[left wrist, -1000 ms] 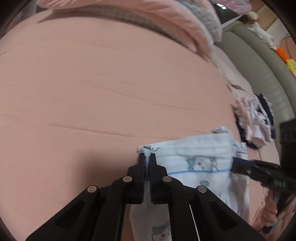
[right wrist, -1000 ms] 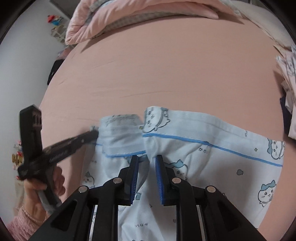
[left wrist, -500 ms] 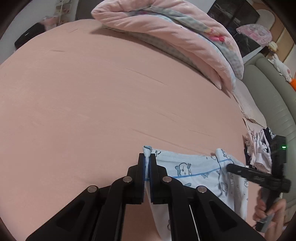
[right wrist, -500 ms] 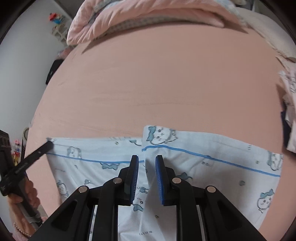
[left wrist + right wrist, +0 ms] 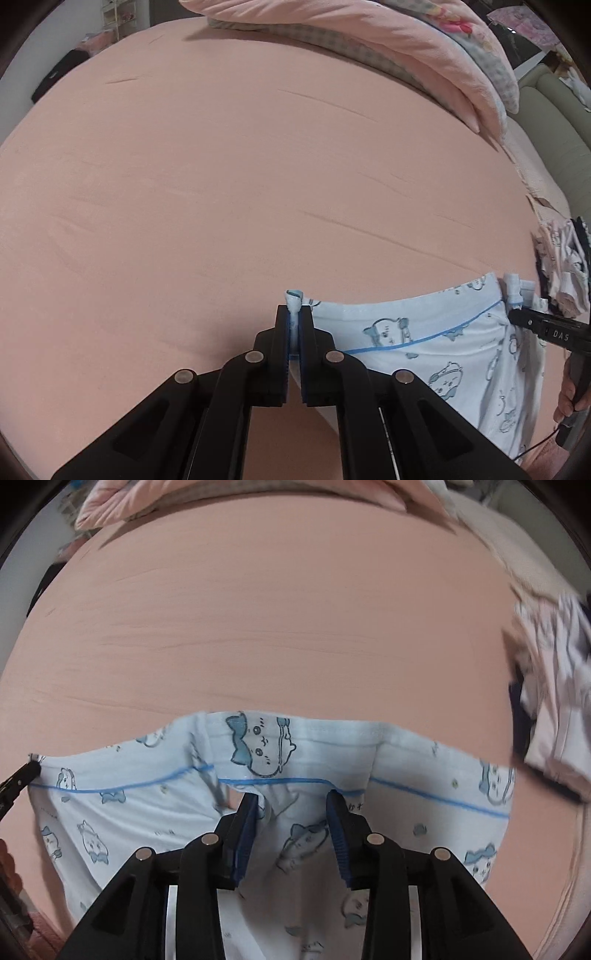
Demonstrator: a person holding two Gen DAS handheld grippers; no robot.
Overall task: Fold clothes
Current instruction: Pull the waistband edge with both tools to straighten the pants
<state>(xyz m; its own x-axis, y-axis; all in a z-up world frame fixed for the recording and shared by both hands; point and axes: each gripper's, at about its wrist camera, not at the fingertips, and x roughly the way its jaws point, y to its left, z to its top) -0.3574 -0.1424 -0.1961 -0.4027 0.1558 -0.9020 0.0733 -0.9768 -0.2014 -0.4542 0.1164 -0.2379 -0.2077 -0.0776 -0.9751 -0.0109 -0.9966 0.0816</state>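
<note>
A light blue garment point(image 5: 424, 343) printed with cartoon animals and a blue stripe lies spread on the pink bed point(image 5: 221, 184). My left gripper point(image 5: 294, 314) is shut on the garment's left corner, and a tuft of cloth sticks out past the tips. In the right wrist view the garment point(image 5: 258, 746) stretches across the frame. My right gripper point(image 5: 293, 801) hangs over its middle with its jaws opening. Cloth lies between them, but the pads do not press on it. The left gripper's tip point(image 5: 22, 779) shows at the garment's far left end.
Pink and checked bedding point(image 5: 388, 44) is heaped along the bed's far side. A pile of other clothes point(image 5: 554, 701) lies on the right of the bed, close to the garment's end. A grey-green padded edge point(image 5: 554, 122) runs beyond it. A hand point(image 5: 570, 395) holds the right gripper.
The left gripper has drawn its corner away to the left, so the bunched garment now lies stretched out wide. The right gripper's jaws have spread apart and let go of the cloth.
</note>
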